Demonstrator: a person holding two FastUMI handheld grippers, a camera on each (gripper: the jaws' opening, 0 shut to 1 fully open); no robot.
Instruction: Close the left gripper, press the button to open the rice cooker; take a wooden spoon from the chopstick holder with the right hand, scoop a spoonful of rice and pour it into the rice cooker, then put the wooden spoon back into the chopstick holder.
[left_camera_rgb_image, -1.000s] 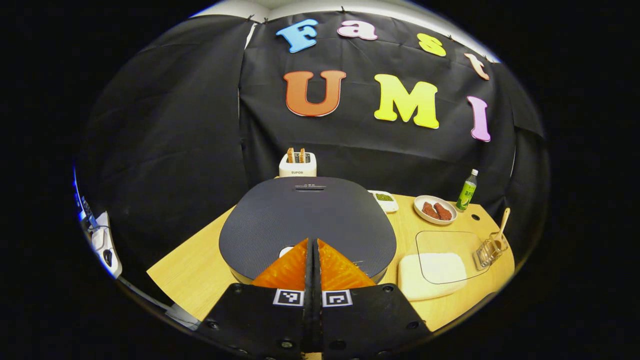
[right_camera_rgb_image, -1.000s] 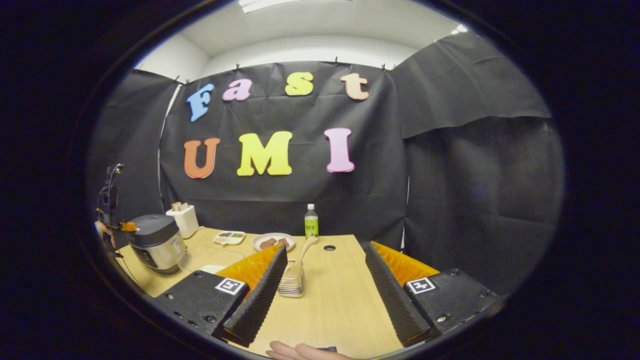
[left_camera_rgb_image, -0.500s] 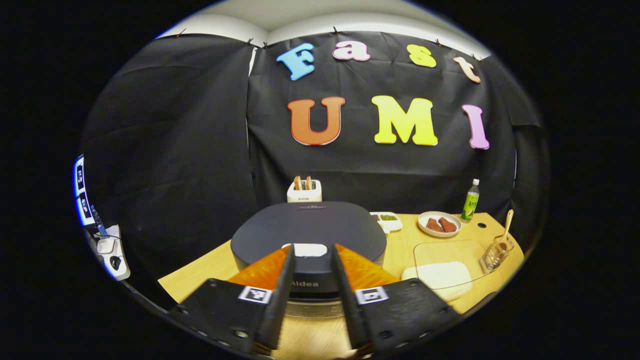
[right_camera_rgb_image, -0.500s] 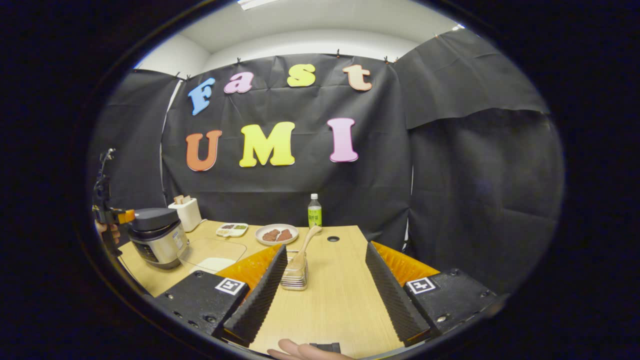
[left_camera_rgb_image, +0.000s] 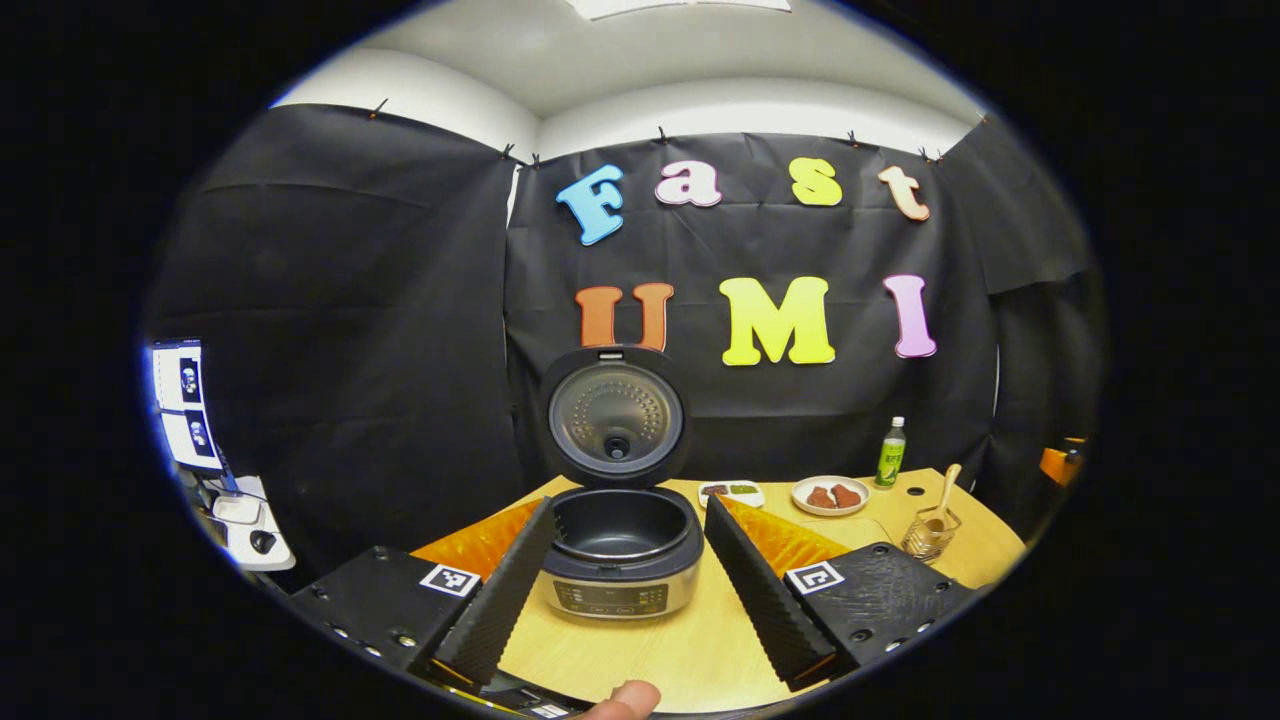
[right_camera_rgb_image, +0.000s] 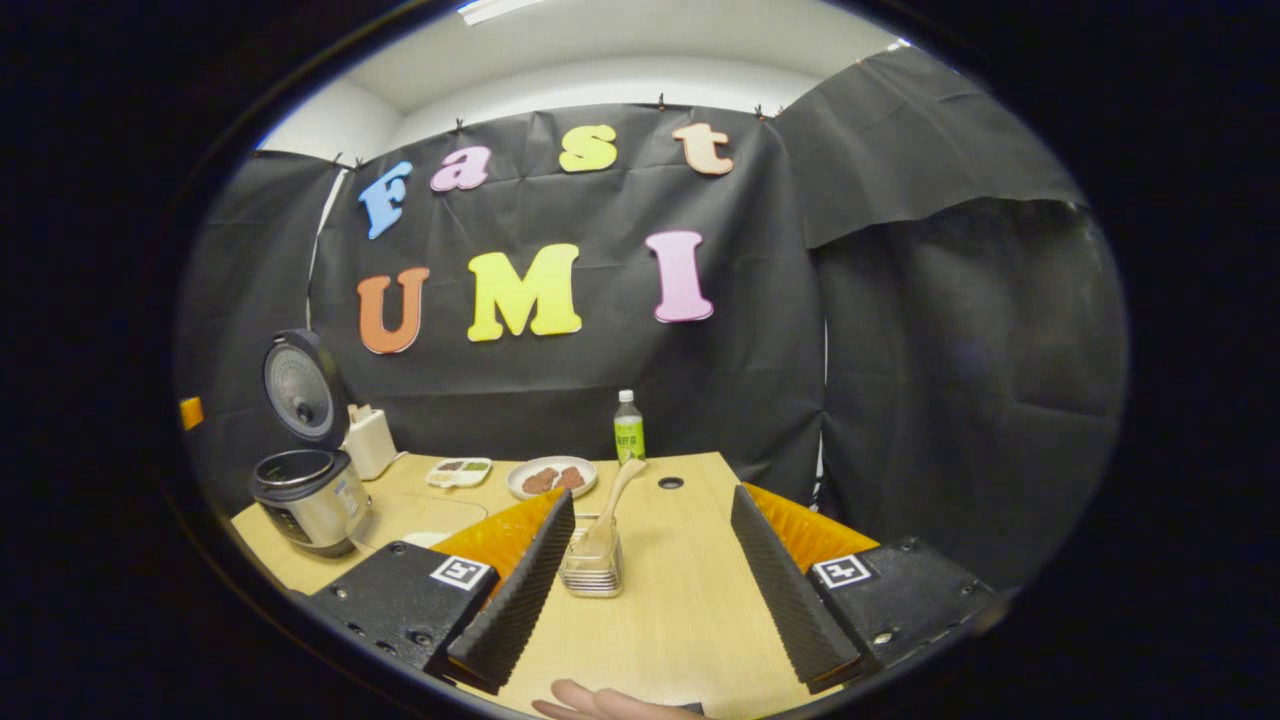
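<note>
The rice cooker (left_camera_rgb_image: 620, 555) stands open on the wooden table, its lid (left_camera_rgb_image: 615, 415) upright and the dark inner pot bare. My left gripper (left_camera_rgb_image: 628, 503) is open, held back from the cooker, which sits between its fingers untouched. The clear chopstick holder (left_camera_rgb_image: 925, 535) with the wooden spoon (left_camera_rgb_image: 945, 488) stands at the table's right end. In the right gripper view, my right gripper (right_camera_rgb_image: 650, 495) is open and holds nothing. The holder (right_camera_rgb_image: 592, 560) and spoon (right_camera_rgb_image: 615, 500) lie just ahead, beside its left finger. The cooker (right_camera_rgb_image: 305, 500) shows far left.
A white toaster (right_camera_rgb_image: 370, 440), a small divided dish (right_camera_rgb_image: 458, 472), a plate of reddish food (right_camera_rgb_image: 550, 477) and a green bottle (right_camera_rgb_image: 628, 430) line the table's back. A clear-lidded tray (right_camera_rgb_image: 410, 515) lies between cooker and holder. A thumb (right_camera_rgb_image: 590, 703) shows at the bottom.
My left gripper went from shut on top of the cooker to open and drew back. The cooker's lid sprang up. My right gripper barely shifted.
</note>
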